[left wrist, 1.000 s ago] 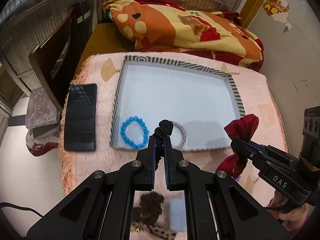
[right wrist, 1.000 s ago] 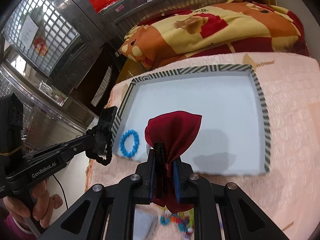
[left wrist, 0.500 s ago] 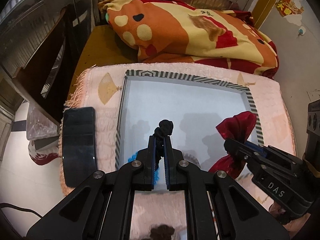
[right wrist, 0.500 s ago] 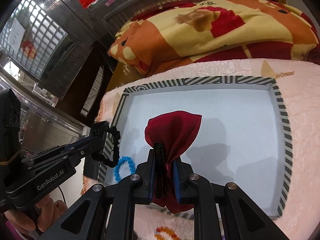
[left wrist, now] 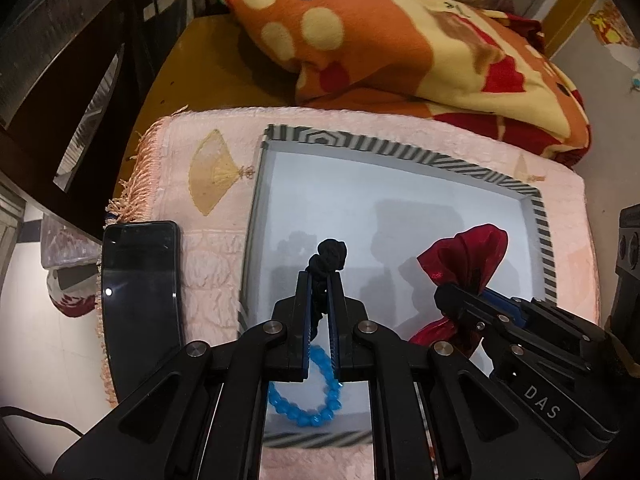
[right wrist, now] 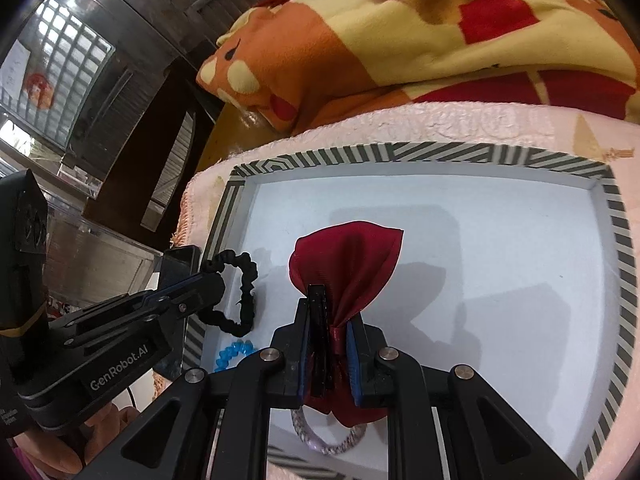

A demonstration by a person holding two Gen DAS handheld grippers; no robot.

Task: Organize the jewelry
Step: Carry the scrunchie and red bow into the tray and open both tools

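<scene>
Both grippers now over tray (left wrist: pixel 404 152), red bow (right wrist: pixel 344 264) upright

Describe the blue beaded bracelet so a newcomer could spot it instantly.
Find the white tray with the striped rim on the pink mat. The blue beaded bracelet lies flat at its near-left corner, the only bright blue ring of round beads, unheld, under the left gripper.

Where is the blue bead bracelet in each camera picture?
Left wrist view: the blue bead bracelet lies low in the middle, inside the tray, partly hidden behind the left gripper.
Right wrist view: only a bit of the blue bead bracelet peeks out at lower left, under the black hair tie.
Shared landmark: the tray's striped rim.
</scene>
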